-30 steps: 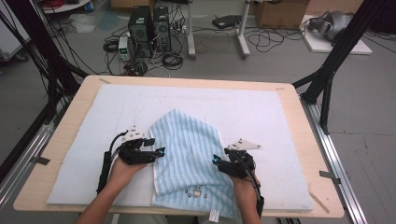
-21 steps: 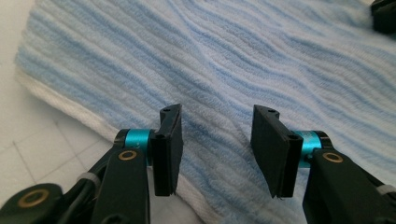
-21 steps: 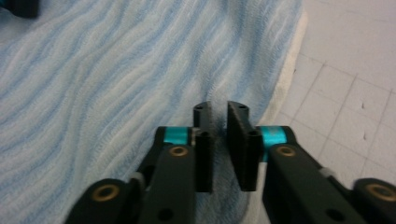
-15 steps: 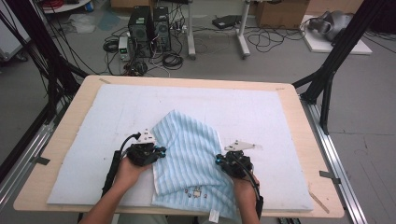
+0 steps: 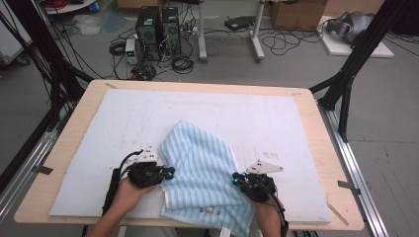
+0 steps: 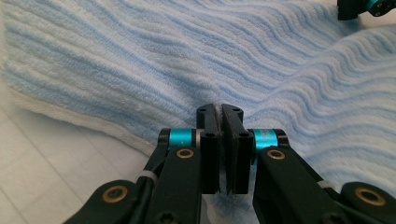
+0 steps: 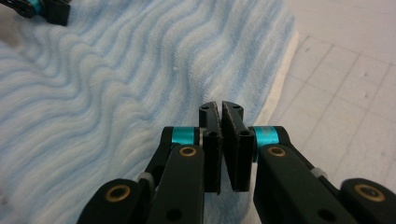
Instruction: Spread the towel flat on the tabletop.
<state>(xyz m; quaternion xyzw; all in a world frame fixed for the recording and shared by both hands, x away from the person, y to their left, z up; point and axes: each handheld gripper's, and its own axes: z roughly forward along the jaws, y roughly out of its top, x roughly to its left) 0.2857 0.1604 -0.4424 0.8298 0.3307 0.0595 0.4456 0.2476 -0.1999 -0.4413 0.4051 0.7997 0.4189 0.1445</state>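
Both pairs of jaws have just been closing and now pinch the towel (image 5: 202,173): the left gripper (image 6: 220,112) on its 9 o'clock edge, the right gripper (image 7: 219,109) on its 3 o'clock edge. The rumpled towel lies on the white mat (image 5: 276,118) toward the table's (image 5: 316,123) 6 o'clock side.

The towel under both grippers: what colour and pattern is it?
The towel has light blue and white wavy stripes with a white edge, clearest in the left gripper view.
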